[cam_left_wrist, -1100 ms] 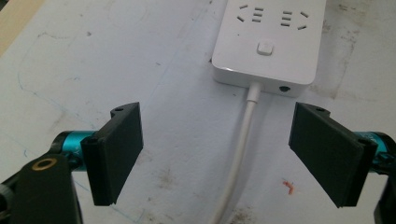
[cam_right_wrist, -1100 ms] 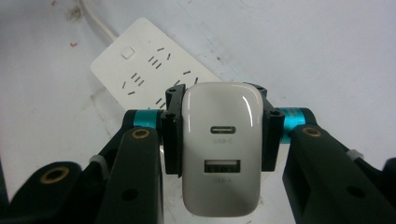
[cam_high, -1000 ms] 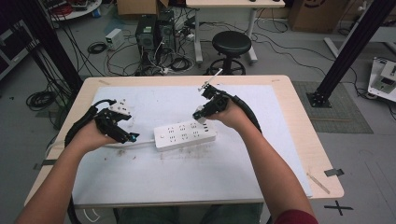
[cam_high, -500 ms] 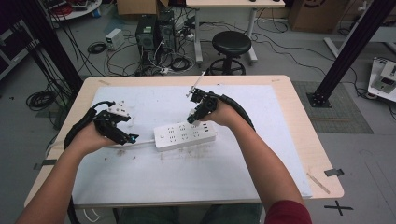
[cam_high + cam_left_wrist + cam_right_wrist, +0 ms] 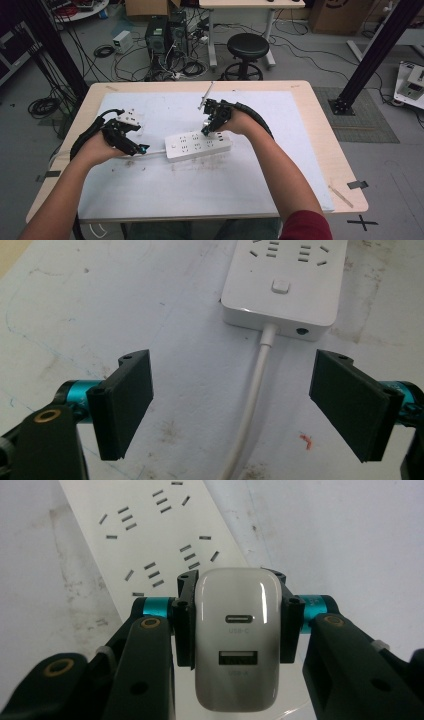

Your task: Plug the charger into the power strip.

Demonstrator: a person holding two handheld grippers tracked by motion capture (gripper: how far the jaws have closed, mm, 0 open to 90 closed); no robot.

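From above, the white rectangular plastic power strip (image 5: 198,146) lay near the middle of the pale, scuffed mat (image 5: 165,195) on the light wooden table (image 5: 327,150), with wide bare mat on its near side and more beyond it toward the far edge. The left gripper (image 5: 141,148) sat just left of the strip's left end, over the white cord (image 5: 156,152). The right gripper (image 5: 206,131) hovered at the strip's far edge, pointing down at its top. Far off the table, a black round stool (image 5: 248,47) and tangled floor cables stood well apart from the work.

Through the left gripper view, the black jaws stood wide apart, nothing pressed between them; the cord (image 5: 252,395) ran up the gap to the strip's end (image 5: 280,290), and stained mat lay open on either side.

In the right gripper view, the jaws were clamped on the sides of a white rounded plastic USB charger block (image 5: 237,637), its two ports facing the camera. The strip's socket slots (image 5: 150,540) ran away beyond it to the far left, with bare mat to the right.
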